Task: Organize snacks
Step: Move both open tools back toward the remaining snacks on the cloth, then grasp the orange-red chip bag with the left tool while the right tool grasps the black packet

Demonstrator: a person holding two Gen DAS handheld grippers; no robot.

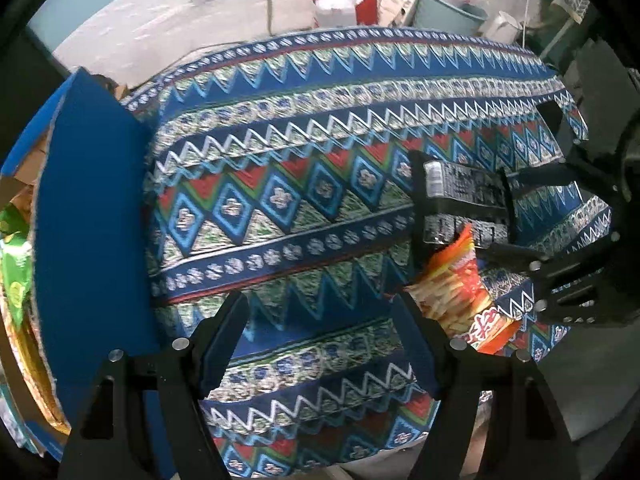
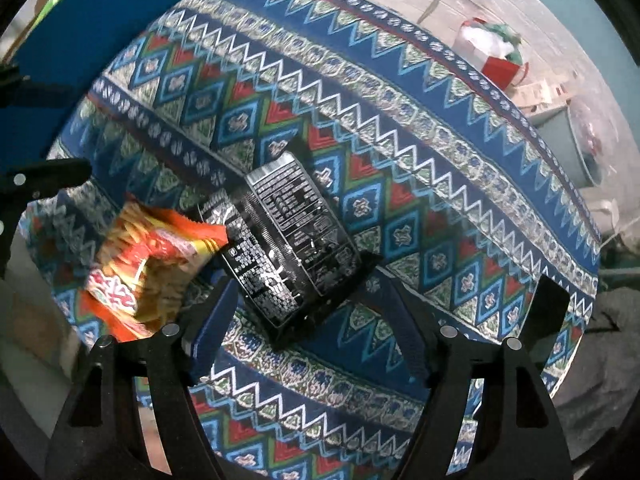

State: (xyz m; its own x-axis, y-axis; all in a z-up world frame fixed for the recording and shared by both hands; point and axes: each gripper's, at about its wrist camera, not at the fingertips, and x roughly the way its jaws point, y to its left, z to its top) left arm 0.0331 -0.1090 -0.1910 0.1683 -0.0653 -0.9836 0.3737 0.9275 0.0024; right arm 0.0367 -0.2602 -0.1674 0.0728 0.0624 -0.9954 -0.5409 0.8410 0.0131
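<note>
Right tool (image 2: 304, 332) is spread wide over the black snack packet (image 2: 292, 248), not gripping it. The orange fries bag (image 2: 148, 264) sits touching it at 9 o'clock. Left tool (image 1: 320, 344) is wide too, nothing in it, just patterned tabletop (image 1: 280, 200); blue box (image 1: 88, 200) at 9 o'clock.

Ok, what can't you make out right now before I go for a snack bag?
- Blue box contents: left wrist view, hidden by its wall and cut off by the picture edge.
- Black packet front: right wrist view, lies print side up; text too small.
- Orange snack bag: motion-blurred; its near end is behind the gripper finger.
</note>
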